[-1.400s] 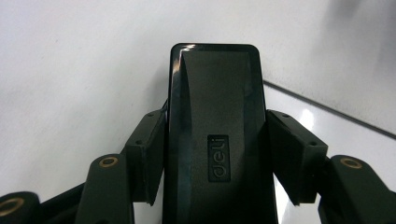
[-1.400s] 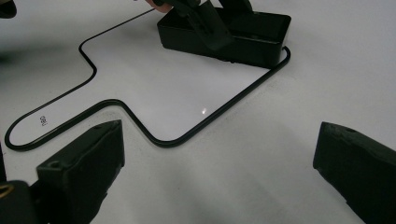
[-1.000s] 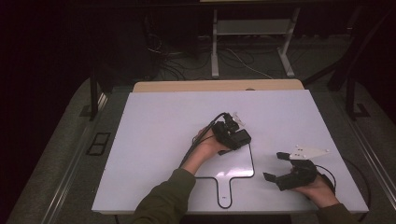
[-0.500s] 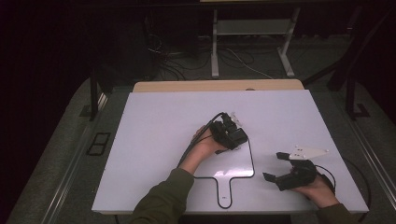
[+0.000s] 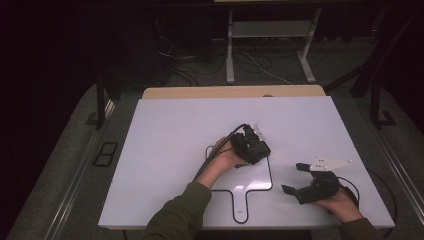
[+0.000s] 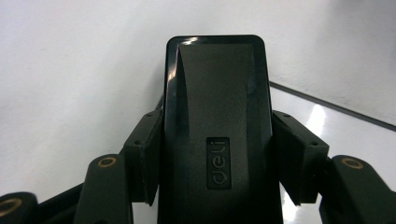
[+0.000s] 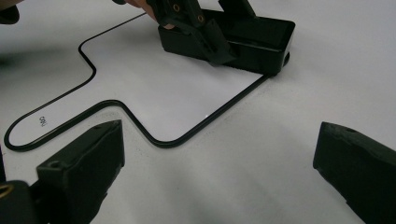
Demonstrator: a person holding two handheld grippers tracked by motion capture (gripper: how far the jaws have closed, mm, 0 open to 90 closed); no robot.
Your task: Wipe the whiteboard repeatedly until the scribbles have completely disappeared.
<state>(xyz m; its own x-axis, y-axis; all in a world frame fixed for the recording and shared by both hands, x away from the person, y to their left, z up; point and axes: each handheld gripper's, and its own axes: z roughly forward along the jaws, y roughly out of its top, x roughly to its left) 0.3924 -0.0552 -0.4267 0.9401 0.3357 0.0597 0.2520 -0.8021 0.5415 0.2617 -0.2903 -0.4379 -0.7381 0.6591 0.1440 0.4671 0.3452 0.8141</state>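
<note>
Left gripper [image 6: 215,196], seen in its own view with both jaws pressed against the long sides of a black stapler [image 6: 215,107] bearing a raised "deli" mark, which runs up the centre of the frame from bottom to top. In the high view the same gripper [image 5: 257,150] sits just right of centre, clamped on the stapler at the upper right corner of a black paddle-shaped outline [image 5: 215,191] drawn on the white tabletop [image 5: 165,150]. In the right gripper view the stapler [image 7: 261,39] lies in the upper middle of the frame, its far end crossing the outline's line [image 7: 140,128]; it appears to rest on the surface, though contact cannot be confirmed.

Right gripper [image 5: 300,182], lower right of the high view, with jaws spread wide and nothing between them; in its own view the two jaws rise at lower left and lower right over bare tabletop.

Progress, as judged: the stapler is gripped and placed at the outline's corner, partly inside it. Remaining, presumably, are settling it fully within the outline and letting go.

Count: two grippers, one stapler, one drawn outline, one small printed label [image 7: 43,122] within the outline's handle.
</note>
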